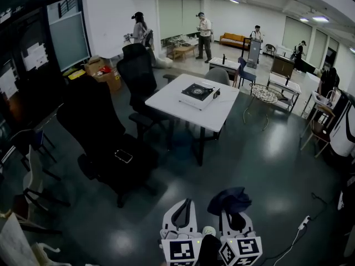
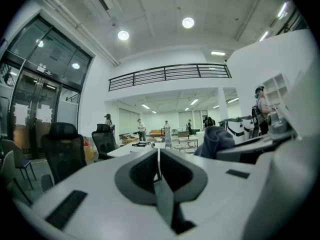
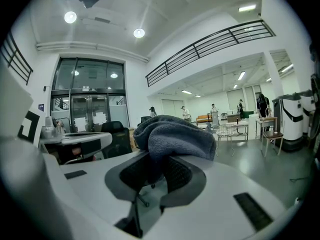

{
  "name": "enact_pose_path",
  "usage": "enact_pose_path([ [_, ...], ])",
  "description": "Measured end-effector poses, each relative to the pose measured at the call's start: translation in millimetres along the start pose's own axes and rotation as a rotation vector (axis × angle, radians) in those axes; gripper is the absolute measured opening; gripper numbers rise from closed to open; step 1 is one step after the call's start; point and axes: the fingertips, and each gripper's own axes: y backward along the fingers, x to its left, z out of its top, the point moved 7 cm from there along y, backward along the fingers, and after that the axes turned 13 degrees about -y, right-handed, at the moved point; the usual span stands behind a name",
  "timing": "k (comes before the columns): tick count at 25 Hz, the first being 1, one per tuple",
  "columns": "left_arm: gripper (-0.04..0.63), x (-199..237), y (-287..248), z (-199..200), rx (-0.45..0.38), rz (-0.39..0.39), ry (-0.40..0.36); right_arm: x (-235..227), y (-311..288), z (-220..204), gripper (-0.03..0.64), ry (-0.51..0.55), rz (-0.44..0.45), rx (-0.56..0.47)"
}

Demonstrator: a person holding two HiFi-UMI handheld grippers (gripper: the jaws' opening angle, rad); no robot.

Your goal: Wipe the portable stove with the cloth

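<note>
The right gripper [image 3: 152,173] pinches the cloth [image 3: 172,134] in its fingers; the left gripper [image 2: 158,161] holds its fingers pressed together.

portable stove [image 1: 198,93]: too small in the head view for controls or soiling to be told.
cloth [image 3: 172,134]: lower fold hidden between the jaws of the right hand-held gripper [image 3: 159,166].
left hand-held gripper [image 1: 182,214]: rear body cut off by the lower edge of the head view.
object on chair seat [image 1: 123,155]: too small to be identified.
</note>
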Motion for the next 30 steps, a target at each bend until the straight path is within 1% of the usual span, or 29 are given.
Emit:
enact_pose_path([
  [7,0.023,0,-60,2,0.014,0.032,-0.002,-29,-53,19,0.077,0.009,0.034,0.023],
  [10,0.023,-3,-92,9,0.014,0.043,0.002,-46,-79,34,0.077,0.024,0.051,0.031],
  [14,0.022,-1,-137,17,0.026,0.071,0.011,-70,-119,57,0.077,0.018,0.069,0.020],
  [24,0.023,-4,-252,43,0.019,0.123,0.014,-132,-215,114,0.077,0.040,0.119,0.037],
  [26,0.022,-4,-269,43,0.025,0.133,0.004,-144,-230,120,0.077,0.042,0.124,0.041],
  [29,0.022,-2,-292,38,0.029,0.143,-0.039,-160,-250,126,0.077,0.045,0.128,0.046],
  [30,0.023,-2,-298,39,0.035,0.146,-0.038,-163,-256,128,0.077,0.045,0.128,0.048],
])
